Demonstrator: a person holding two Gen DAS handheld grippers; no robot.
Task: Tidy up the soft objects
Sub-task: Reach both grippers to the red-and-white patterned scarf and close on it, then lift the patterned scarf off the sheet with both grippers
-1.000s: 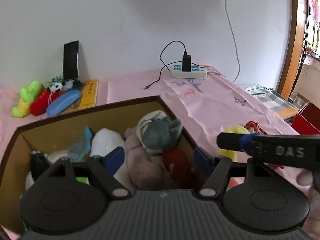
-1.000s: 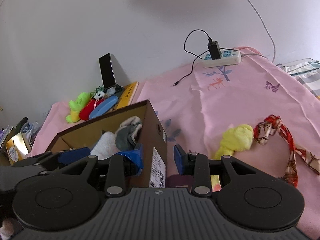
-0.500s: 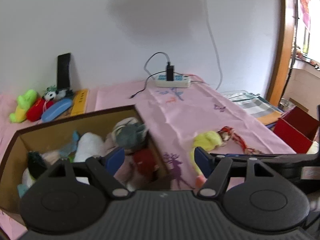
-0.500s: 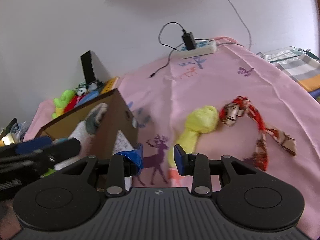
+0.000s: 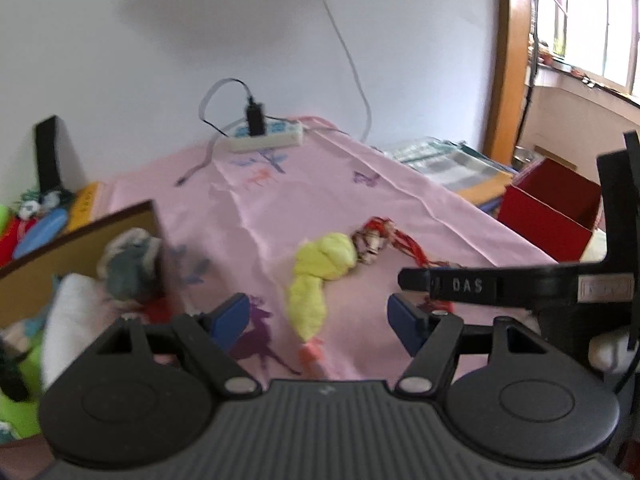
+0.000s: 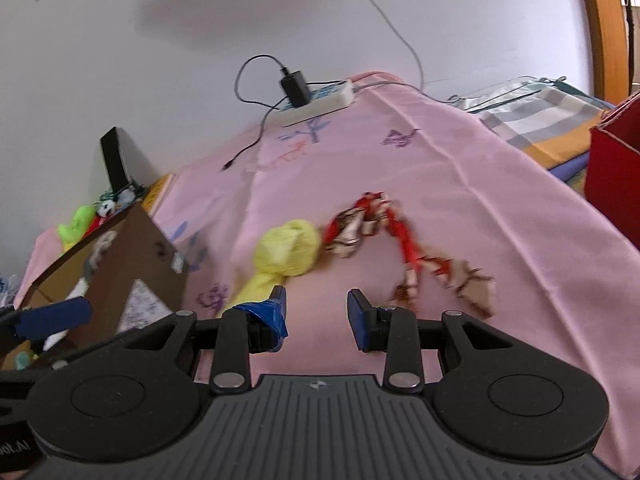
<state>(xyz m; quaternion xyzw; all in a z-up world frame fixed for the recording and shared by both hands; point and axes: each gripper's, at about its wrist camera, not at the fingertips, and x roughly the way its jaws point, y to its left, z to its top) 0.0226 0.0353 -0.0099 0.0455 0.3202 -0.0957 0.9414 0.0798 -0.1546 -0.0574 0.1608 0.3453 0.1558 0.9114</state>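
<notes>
One brown cardboard box (image 5: 84, 228) stuffed with several soft toys, too jumbled to count. On the pink printed tablecloth (image 6: 460, 184), one knotted yellow cloth (image 6: 286, 254) and one red patterned scarf (image 6: 404, 248). Also one white power strip (image 6: 320, 100), one red box (image 5: 552, 212), two blue-tipped grippers.

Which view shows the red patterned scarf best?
The right wrist view: the red patterned scarf lies nearly full length on the pink cloth, beside the yellow cloth. In the left wrist view, only its knotted end shows; the right gripper hides the rest.
</notes>
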